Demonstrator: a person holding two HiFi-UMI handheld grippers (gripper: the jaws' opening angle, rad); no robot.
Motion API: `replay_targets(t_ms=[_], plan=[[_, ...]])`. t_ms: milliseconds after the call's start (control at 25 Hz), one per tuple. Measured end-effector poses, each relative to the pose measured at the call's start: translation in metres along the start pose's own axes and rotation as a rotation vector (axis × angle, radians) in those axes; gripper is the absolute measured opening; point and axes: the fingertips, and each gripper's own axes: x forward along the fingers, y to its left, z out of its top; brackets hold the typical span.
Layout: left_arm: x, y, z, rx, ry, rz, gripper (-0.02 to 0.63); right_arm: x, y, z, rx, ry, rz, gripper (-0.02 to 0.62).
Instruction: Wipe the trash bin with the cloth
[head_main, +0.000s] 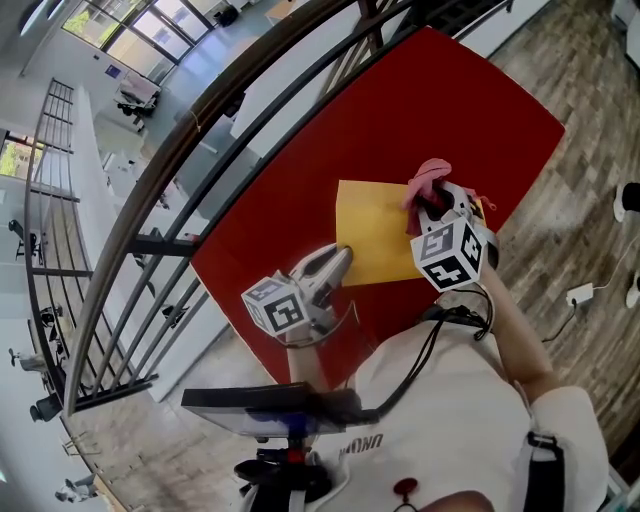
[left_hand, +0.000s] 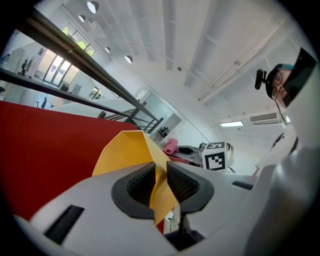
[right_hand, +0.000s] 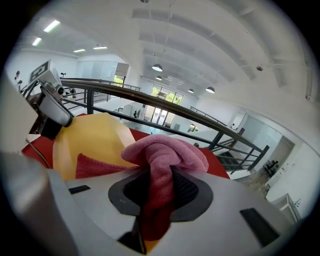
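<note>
The yellow trash bin (head_main: 375, 232) stands on a red surface (head_main: 420, 110) in the head view. My left gripper (head_main: 340, 256) is shut on the bin's near left edge. In the left gripper view the thin yellow wall (left_hand: 125, 152) runs between the pads of that gripper (left_hand: 160, 181). My right gripper (head_main: 432, 205) is at the bin's right side, shut on a bunched pink cloth (head_main: 430, 176). In the right gripper view the cloth (right_hand: 167, 152) bulges out of the gripper (right_hand: 162, 187) and lies against the yellow bin (right_hand: 92, 140).
A black metal railing (head_main: 150, 190) curves along the left of the red surface, with an open drop beyond it. Wood flooring (head_main: 590, 190) lies to the right, with a white plug and cable (head_main: 580, 293) on it. The person's white shirt (head_main: 450, 410) fills the bottom.
</note>
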Motion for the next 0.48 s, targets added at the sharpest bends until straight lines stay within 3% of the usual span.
replay_targets(t_ms=[480], plan=[[-0.002, -0.001, -0.003, -0.003, 0.011, 0.002, 0.073, -0.015, -0.034, -0.045, 0.034, 0.06, -0.086, 0.091]])
